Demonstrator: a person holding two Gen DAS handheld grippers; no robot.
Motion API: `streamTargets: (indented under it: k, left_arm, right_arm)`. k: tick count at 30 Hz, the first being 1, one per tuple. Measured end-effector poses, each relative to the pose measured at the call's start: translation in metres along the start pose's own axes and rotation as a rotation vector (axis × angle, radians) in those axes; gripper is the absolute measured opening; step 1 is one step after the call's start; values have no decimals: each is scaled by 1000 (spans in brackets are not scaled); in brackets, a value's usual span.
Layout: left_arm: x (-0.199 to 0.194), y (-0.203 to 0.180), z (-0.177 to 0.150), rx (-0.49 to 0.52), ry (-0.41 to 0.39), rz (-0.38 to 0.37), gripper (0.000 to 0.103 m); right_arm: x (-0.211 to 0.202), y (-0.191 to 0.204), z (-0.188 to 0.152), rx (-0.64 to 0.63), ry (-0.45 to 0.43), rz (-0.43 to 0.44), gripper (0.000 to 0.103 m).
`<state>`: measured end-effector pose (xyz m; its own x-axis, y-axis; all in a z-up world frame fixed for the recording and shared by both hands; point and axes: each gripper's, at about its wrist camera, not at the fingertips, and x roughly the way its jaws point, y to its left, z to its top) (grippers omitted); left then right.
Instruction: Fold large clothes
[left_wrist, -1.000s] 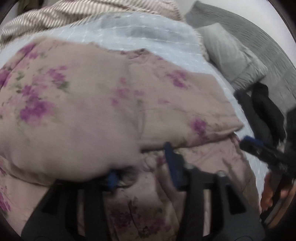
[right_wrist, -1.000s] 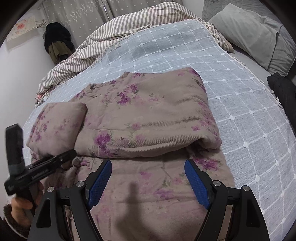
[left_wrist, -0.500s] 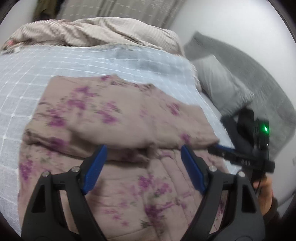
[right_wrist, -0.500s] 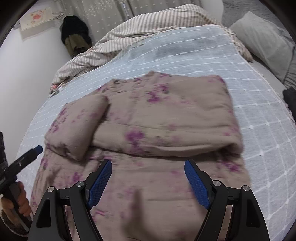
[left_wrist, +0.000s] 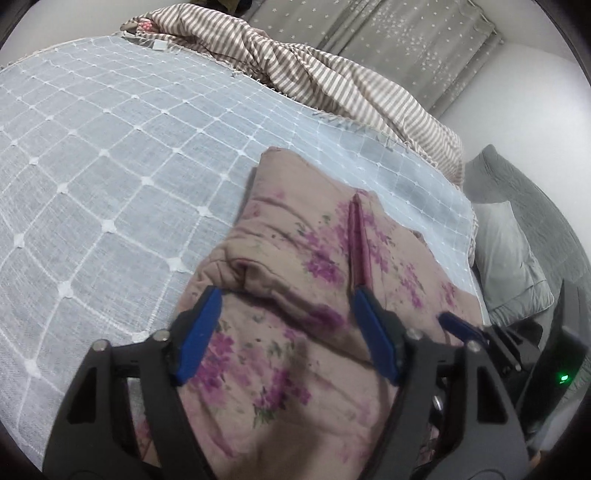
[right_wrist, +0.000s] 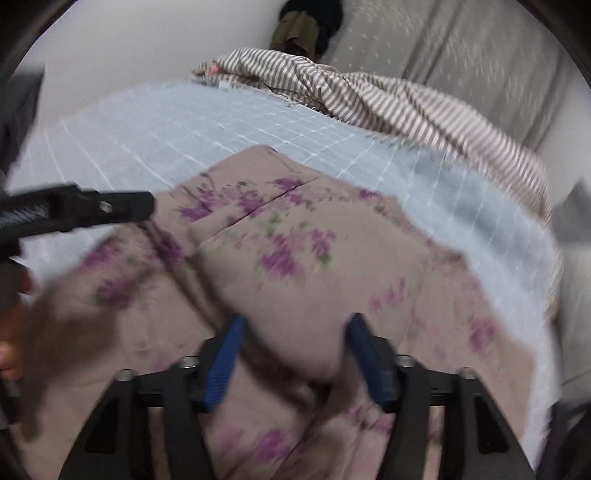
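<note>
A padded pinkish-brown garment with purple flowers lies partly folded on the bed. In the left wrist view my left gripper hovers over its near left corner. Its jaws are closing, a thick folded edge lies between the blue pads without being pressed. My right gripper shows just to its right. The right wrist view is blurred. There my right gripper is closing on a puffy fold of the garment, which fills the gap and touches both pads. The left gripper and a hand sit at that view's left edge.
The bed has a pale blue cover with a white grid. A striped blanket is bunched along its far side. A grey pillow and grey bedding lie to the right. Dark clothes hang by the curtain.
Both grippers have swung and rolled toward the garment's near edge. The right jaws went from wide apart to narrowed around a fold. The left pads, earlier half under cloth, now show fully.
</note>
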<state>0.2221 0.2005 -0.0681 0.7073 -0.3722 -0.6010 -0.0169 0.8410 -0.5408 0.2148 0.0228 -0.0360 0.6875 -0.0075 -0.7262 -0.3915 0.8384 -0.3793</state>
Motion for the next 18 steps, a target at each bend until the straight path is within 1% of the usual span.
streamTargets:
  k: [1, 2, 3, 4, 7, 8, 9, 10, 11, 12, 13, 14, 15, 16, 18]
  left_arm:
    - [1, -1, -1, 6, -4, 2, 66]
    - [2, -2, -1, 18, -7, 4, 63]
    - [4, -5, -3, 33, -9, -3, 63]
    - [6, -7, -5, 46, -4, -10, 61]
    - [16, -17, -11, 93, 27, 4, 59]
    - [18, -22, -13, 112, 35, 9, 59]
    - [20, -27, -16, 132, 43, 16, 59]
    - [21, -32, -18, 151, 52, 22, 59]
    - [22, -35, -20, 165, 59, 25, 59]
    - [22, -38, -21, 174, 64, 25, 59]
    - [21, -40, -21, 179, 67, 21, 59]
    - [21, -41, -21, 181, 70, 17, 59]
    - [21, -43, -21, 182, 72, 14, 59]
    - [20, -44, -21, 184, 72, 15, 59]
    - [18, -49, -22, 202, 67, 33, 59]
  right_arm:
    - [7, 4, 4, -40, -1, -32, 26]
    - [9, 3, 7, -54, -3, -45, 18]
    - [10, -1, 11, -56, -10, -63, 17]
    - [6, -9, 16, -32, -27, -75, 16]
    - [-21, -63, 20, 168, -119, -89, 16]
    - [-27, -83, 16, 238, -133, -104, 16]
    - [-33, -112, 6, 323, -149, -123, 16]
    - [-35, -130, -3, 372, -151, -131, 17]
    - [-35, -151, -14, 437, -151, -122, 20]
    - [-37, -173, -30, 510, -152, -73, 23]
    - [-38, -195, -49, 581, -140, 1, 34]
    - [-38, -210, -64, 633, -128, 52, 49]
    - [-37, -232, -87, 722, -126, 126, 56]
    - [-38, -242, -99, 771, -134, 154, 68]
    - [-39, -269, -130, 894, -162, 209, 69]
